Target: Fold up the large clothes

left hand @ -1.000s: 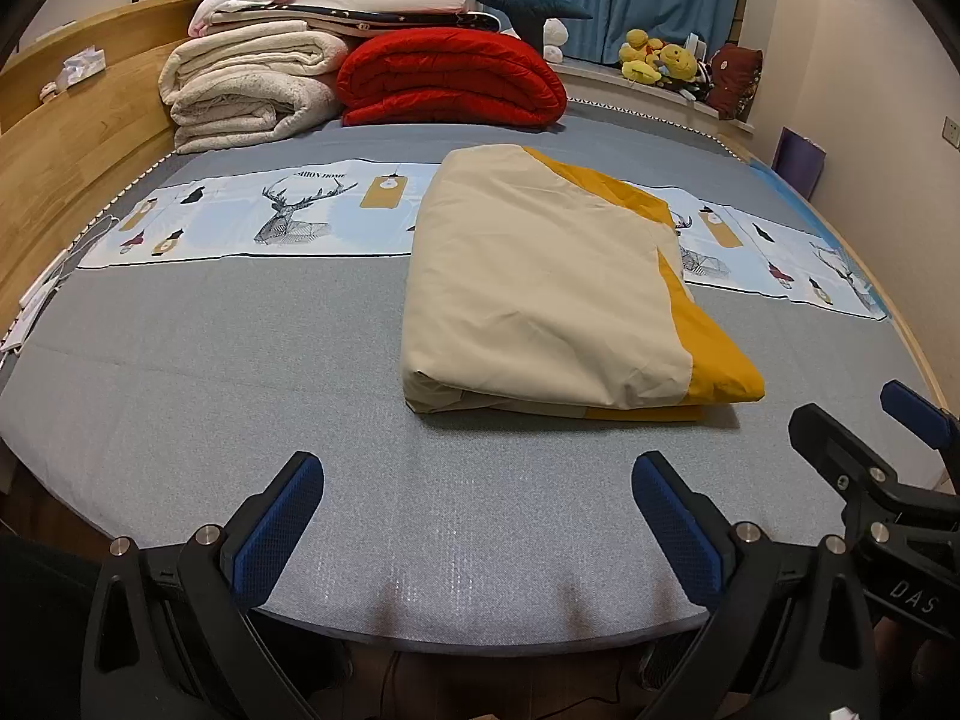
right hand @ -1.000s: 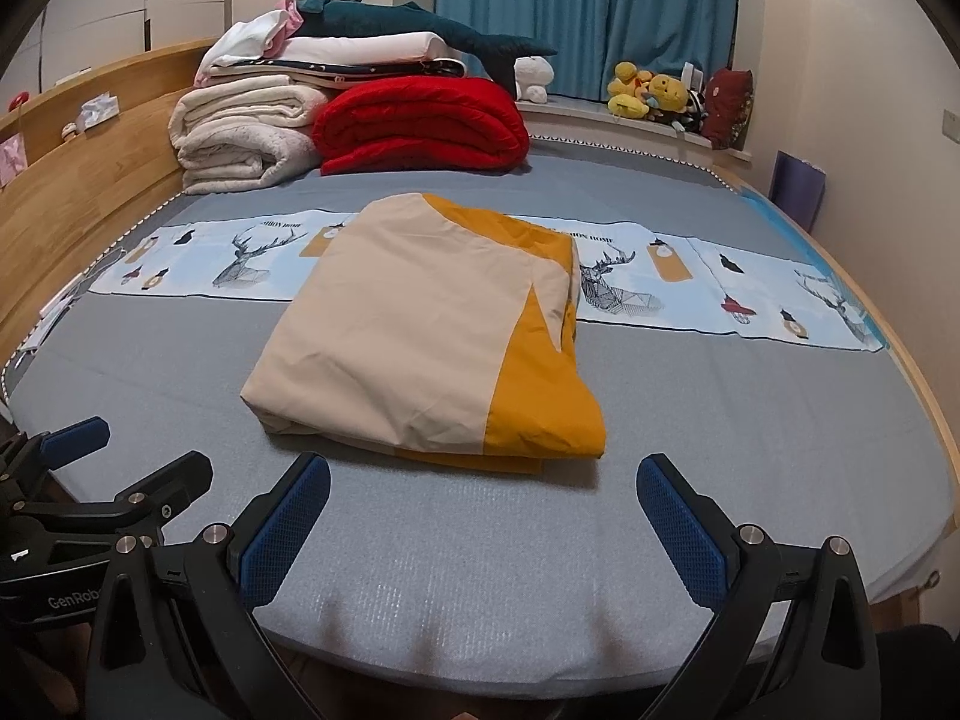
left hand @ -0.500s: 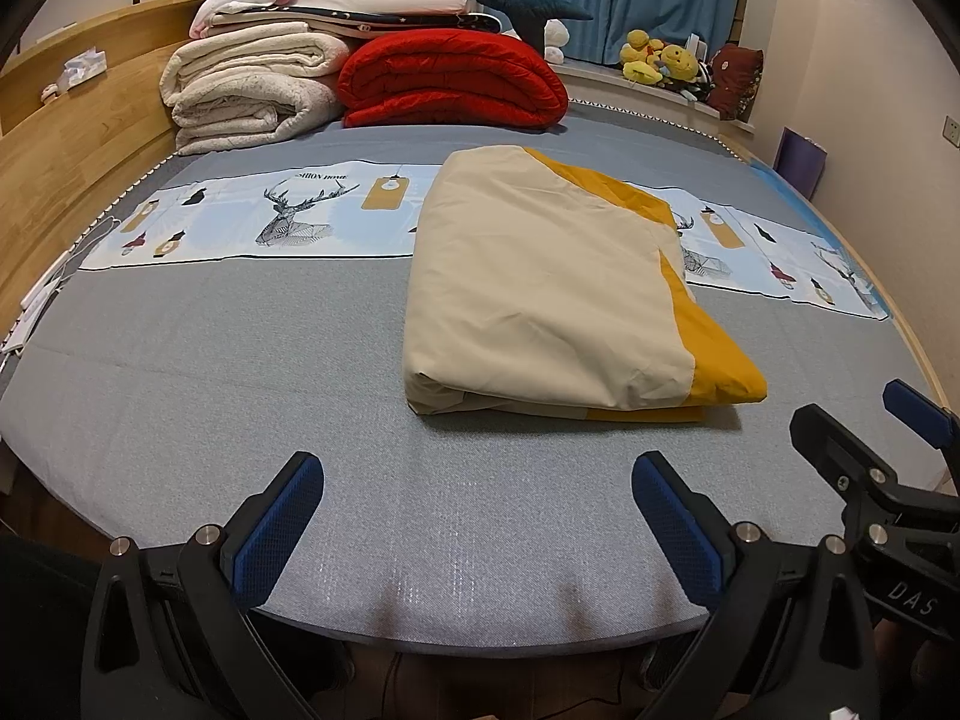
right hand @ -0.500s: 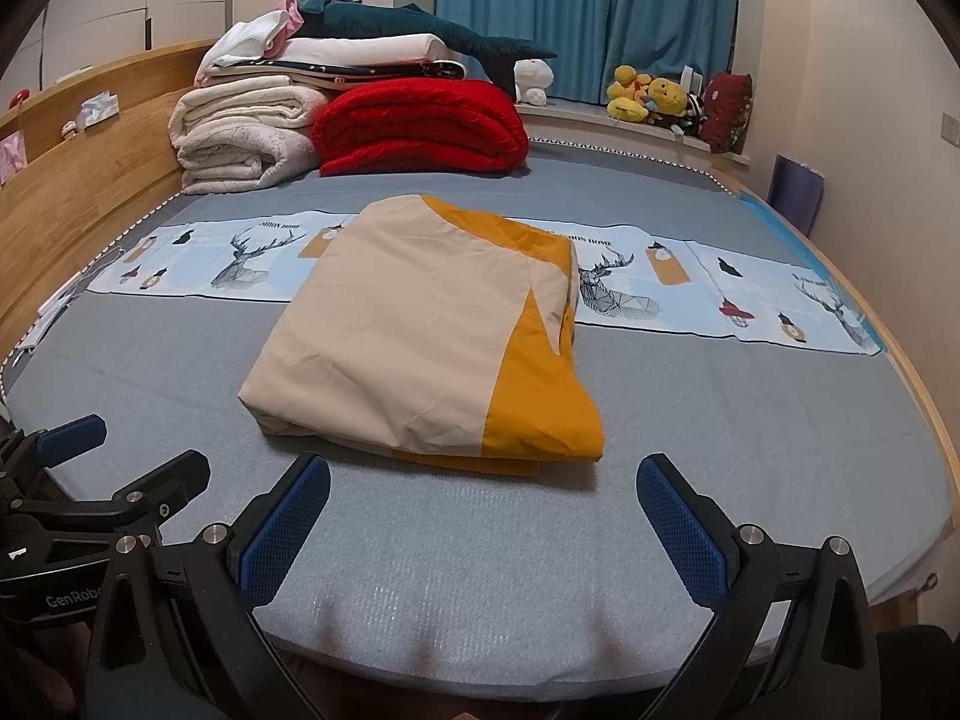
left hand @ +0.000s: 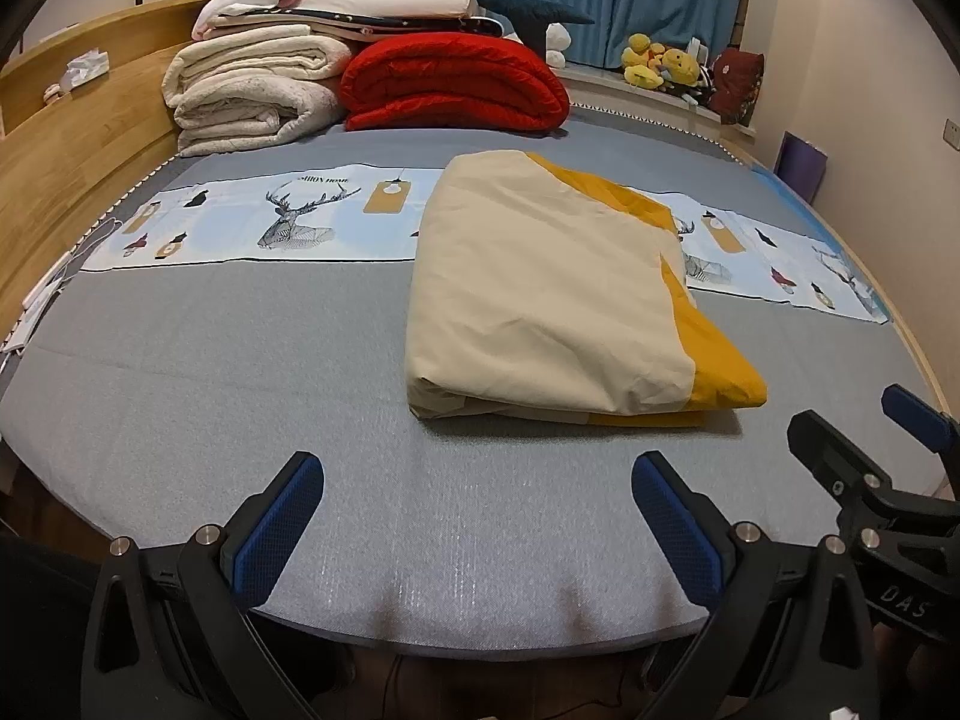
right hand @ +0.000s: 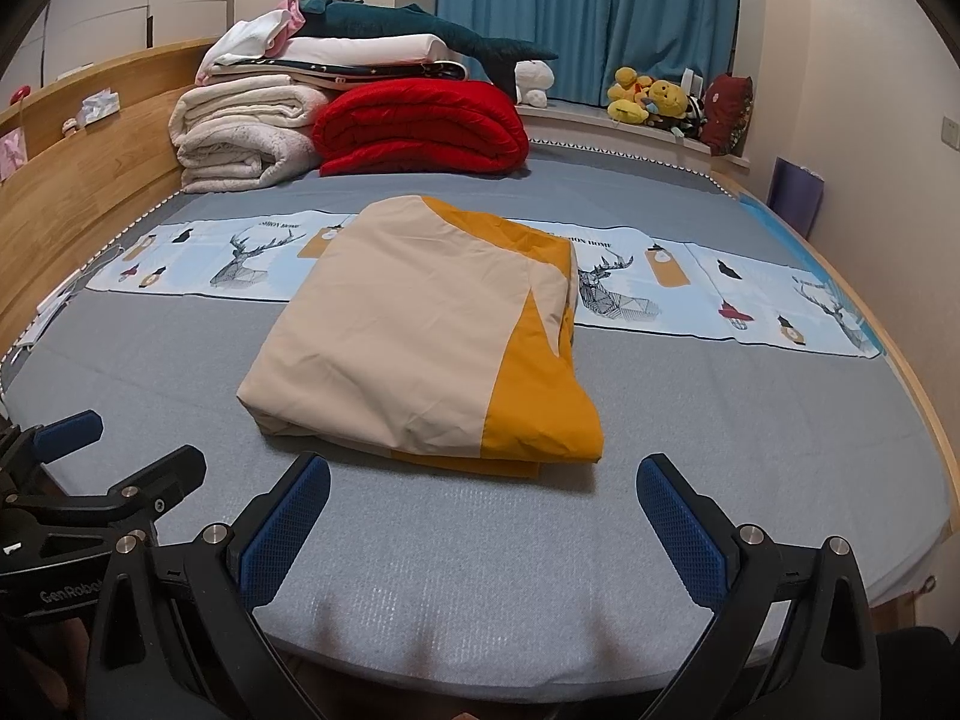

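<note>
The folded cloth (left hand: 558,294) — cream with a yellow band — lies flat on the bed (left hand: 240,396), ahead of both grippers and apart from them. The left gripper (left hand: 477,516) hangs near the bed's edge, jaws wide apart, holding nothing. The right gripper (right hand: 483,510) — just beside it — is likewise spread and empty.

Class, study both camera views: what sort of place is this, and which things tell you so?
Most likely a home bedroom. A wide grey-covered bed with a wooden headboard fills the view, folded red quilt and cream blankets are stacked at its far end, and yellow plush toys sit by blue curtains.
</note>
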`<move>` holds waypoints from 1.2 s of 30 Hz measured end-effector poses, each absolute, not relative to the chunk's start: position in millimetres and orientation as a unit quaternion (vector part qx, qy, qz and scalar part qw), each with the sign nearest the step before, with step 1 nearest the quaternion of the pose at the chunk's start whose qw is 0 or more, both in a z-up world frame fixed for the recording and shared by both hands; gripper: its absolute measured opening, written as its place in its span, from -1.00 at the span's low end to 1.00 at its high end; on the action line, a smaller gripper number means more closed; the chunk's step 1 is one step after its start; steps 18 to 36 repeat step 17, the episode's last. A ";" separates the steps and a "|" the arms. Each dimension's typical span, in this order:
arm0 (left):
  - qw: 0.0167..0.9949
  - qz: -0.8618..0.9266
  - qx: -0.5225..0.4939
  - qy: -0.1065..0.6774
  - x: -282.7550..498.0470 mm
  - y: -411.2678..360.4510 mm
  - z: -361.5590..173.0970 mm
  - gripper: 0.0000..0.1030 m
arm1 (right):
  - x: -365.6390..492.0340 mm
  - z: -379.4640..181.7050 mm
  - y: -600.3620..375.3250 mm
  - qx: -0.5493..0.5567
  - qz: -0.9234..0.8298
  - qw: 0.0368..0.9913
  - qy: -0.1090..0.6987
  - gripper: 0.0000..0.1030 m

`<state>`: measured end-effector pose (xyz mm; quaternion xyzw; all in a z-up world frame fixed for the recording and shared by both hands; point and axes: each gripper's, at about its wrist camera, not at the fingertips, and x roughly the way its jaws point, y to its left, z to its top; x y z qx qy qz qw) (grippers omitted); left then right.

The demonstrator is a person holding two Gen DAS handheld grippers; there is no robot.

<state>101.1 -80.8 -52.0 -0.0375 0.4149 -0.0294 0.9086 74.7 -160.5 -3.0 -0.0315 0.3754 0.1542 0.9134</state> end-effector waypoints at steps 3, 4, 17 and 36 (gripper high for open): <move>0.909 -0.031 -0.036 0.414 101.7 -79.0 -51.7 0.98 | 78.3 -1.9 -163.8 -0.031 0.151 0.913 0.377 0.98; 0.909 -0.031 -0.036 0.414 101.8 -78.5 -51.3 0.98 | 80.0 -1.8 -166.0 -0.032 0.151 0.913 0.377 0.98; 0.911 -0.027 -0.034 0.411 100.8 -80.2 -50.3 0.98 | 84.1 -2.6 -169.6 -0.032 0.152 0.913 0.376 0.98; 0.911 -0.027 -0.034 0.411 100.8 -80.2 -50.3 0.98 | 84.1 -2.6 -169.6 -0.032 0.152 0.913 0.376 0.98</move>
